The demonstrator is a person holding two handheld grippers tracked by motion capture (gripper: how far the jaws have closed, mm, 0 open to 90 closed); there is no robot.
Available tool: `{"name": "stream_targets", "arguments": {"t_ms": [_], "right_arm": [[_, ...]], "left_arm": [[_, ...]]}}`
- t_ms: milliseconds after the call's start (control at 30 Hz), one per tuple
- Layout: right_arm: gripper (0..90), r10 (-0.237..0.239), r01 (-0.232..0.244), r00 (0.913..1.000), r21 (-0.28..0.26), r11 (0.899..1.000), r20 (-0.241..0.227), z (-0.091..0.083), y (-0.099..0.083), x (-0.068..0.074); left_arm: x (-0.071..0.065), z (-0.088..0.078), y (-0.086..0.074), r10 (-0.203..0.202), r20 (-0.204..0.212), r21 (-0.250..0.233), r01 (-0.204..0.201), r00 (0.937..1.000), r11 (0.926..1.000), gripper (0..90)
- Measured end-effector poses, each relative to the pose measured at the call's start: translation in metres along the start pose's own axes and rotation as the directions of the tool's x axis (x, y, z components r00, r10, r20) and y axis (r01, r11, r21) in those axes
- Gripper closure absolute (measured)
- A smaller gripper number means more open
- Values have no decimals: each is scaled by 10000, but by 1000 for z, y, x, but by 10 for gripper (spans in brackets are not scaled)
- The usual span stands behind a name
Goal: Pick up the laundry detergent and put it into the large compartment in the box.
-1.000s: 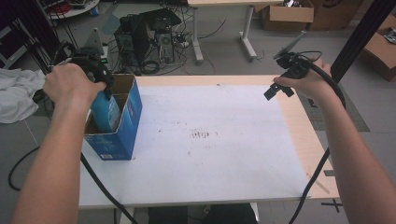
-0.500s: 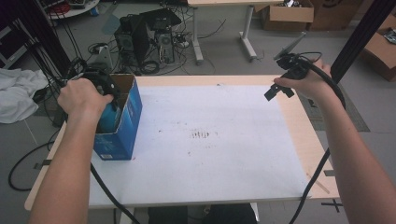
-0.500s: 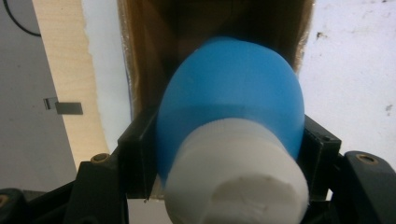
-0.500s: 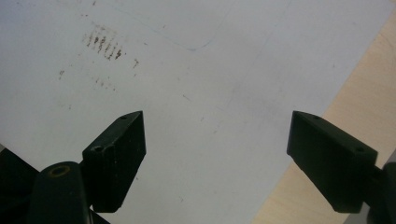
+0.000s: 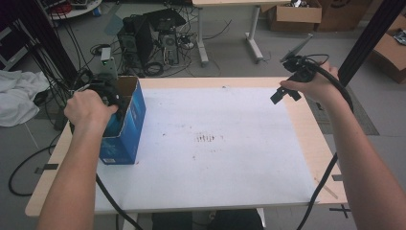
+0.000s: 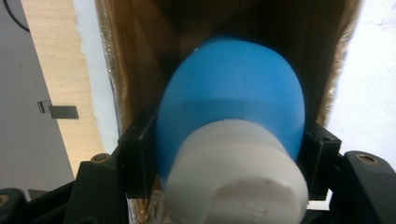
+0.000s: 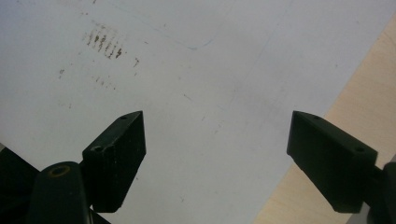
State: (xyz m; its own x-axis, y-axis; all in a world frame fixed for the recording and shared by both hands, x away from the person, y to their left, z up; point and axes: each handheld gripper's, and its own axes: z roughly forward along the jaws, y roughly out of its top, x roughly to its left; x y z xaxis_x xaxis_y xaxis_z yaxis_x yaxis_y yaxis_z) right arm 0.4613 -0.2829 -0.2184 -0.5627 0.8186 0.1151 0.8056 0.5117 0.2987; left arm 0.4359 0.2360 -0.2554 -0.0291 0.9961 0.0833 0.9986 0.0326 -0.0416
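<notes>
At about nine o'clock on the table, the left gripper (image 6: 229, 154) pinches a blue plastic bottle with a white screw cap (image 6: 231, 107), its black jaws pressed against the rounded shoulders just under the cap. The bottle hangs inside the open blue cardboard box with a plain brown interior (image 5: 125, 125), which stands near the left edge of the white-topped wooden table (image 5: 230, 158).

The main risk seems to be the grip itself: the jaws sit on a curved, smooth surface, so the bottle could probably slide or tip out before it reaches the bottom. The box looks narrow around the bottle; a sideways drift of the hand could catch a wall and drag or topple the box, which nothing steadies.

The right gripper (image 7: 215, 140) hovers with its jaws spread and nothing between them, over the table at around two o'clock, well apart from the box and too far to brace it.
</notes>
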Motion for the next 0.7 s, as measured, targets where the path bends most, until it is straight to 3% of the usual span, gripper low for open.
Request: {"name": "stream_targets", "arguments": {"t_ms": [700], "right_arm": [[196,41,-41,10000,43,10000,18,2,-1,-2]], "left_arm": [[1,19,1,85,-246,66,-83,9997,9999,370]]}}
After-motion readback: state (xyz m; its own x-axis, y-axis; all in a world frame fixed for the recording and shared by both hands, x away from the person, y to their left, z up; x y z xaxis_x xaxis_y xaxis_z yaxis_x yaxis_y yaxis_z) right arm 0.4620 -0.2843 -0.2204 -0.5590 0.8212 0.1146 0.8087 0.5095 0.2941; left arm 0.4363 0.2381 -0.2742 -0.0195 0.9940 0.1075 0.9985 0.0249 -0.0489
